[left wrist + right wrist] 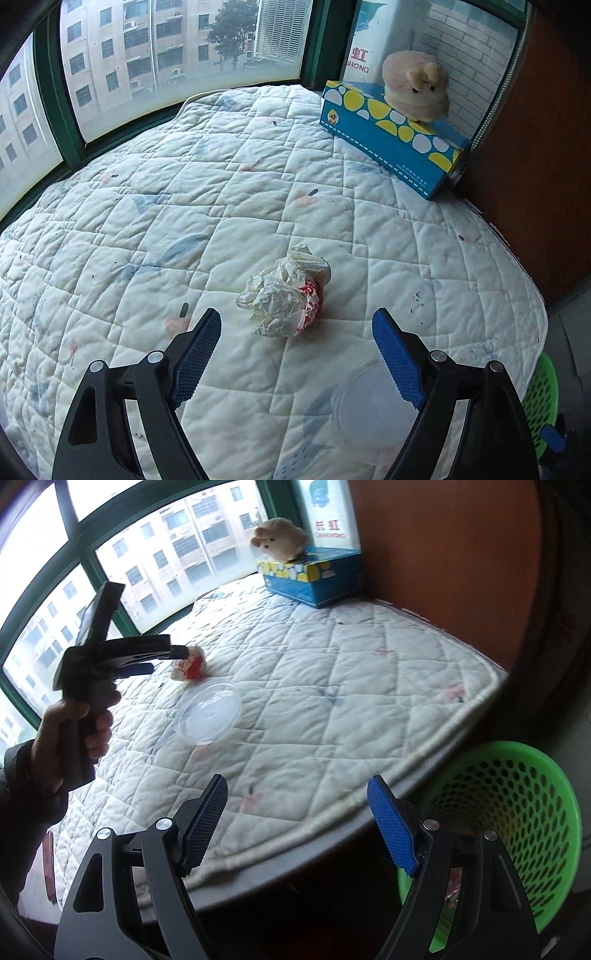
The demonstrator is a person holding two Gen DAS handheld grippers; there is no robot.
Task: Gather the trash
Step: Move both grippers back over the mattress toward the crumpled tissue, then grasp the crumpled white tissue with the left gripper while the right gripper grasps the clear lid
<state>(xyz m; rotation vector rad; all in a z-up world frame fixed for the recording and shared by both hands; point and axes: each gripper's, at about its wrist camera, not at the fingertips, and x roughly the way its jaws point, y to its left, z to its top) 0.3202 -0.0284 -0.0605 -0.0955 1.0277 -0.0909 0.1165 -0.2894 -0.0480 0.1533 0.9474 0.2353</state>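
My two grippers were black with bumpy blue pads (199, 350). The quilt (221, 192) was white with stitched squares and little blue and pink marks. The crumpled wrapper (286, 295) was white with red print. The lid (208, 710) near it was see-through. The far box (391, 136) was blue with yellow and white dots. The plush toy (415, 86) was light pink. On the right, the basket (517, 812) was bright green with holes.

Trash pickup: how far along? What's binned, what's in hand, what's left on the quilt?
Done: something small seems to lie low in the green basket, contents unclear. In hand: nothing; left gripper is open, just short of the crumpled wrapper, and right gripper is open and empty over the quilt edge. Left: the wrapper and the clear plastic lid.
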